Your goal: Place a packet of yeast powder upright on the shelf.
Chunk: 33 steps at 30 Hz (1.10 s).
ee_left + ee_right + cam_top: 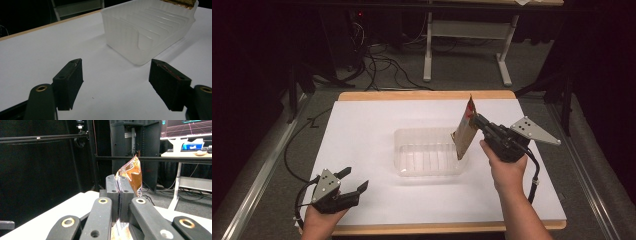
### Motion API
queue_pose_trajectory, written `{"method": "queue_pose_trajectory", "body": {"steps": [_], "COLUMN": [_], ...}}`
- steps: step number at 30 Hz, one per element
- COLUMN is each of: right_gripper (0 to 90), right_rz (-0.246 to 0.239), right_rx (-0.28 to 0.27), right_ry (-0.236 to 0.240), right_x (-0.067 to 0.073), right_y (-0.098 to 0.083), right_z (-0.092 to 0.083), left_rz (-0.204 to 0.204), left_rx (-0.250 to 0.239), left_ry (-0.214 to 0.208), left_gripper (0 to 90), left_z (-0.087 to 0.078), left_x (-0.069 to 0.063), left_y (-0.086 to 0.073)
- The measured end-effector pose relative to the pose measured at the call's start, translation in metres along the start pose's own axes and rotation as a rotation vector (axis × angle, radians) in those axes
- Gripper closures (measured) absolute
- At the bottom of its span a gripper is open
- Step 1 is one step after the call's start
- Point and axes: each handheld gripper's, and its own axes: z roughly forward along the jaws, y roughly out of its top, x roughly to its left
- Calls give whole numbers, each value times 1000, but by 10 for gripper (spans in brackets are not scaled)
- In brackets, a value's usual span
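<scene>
White table [362,150]: lower snack bag [465,131], pinched in right gripper [477,121], straight into clear tub [404,150]; keep left gripper [355,181], empty and open, clear.

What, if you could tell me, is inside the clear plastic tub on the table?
The clear plastic tub looks bare inside, showing just its ribbed floor. The snack packet, clamped in the right gripper, dips its lower end over the tub's right rim, hiding that corner.
</scene>
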Motion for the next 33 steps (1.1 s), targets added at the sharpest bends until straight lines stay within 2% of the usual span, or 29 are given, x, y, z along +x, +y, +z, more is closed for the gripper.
{"method": "queue_pose_trajectory", "body": {"steps": [22,33], "right_gripper": [900,900], "right_rz": [7,21], "right_rx": [41,77], "right_ry": [-47,-53], "right_x": [-8,-8], "right_y": [-15,-26], "right_z": [11,26], "left_rz": [8,1], "left_rx": [0,-12], "left_ry": [-7,-5], "left_gripper": [282,285], "left_z": [0,-3], "left_x": [-1,0], "left_y": [1,1]}}
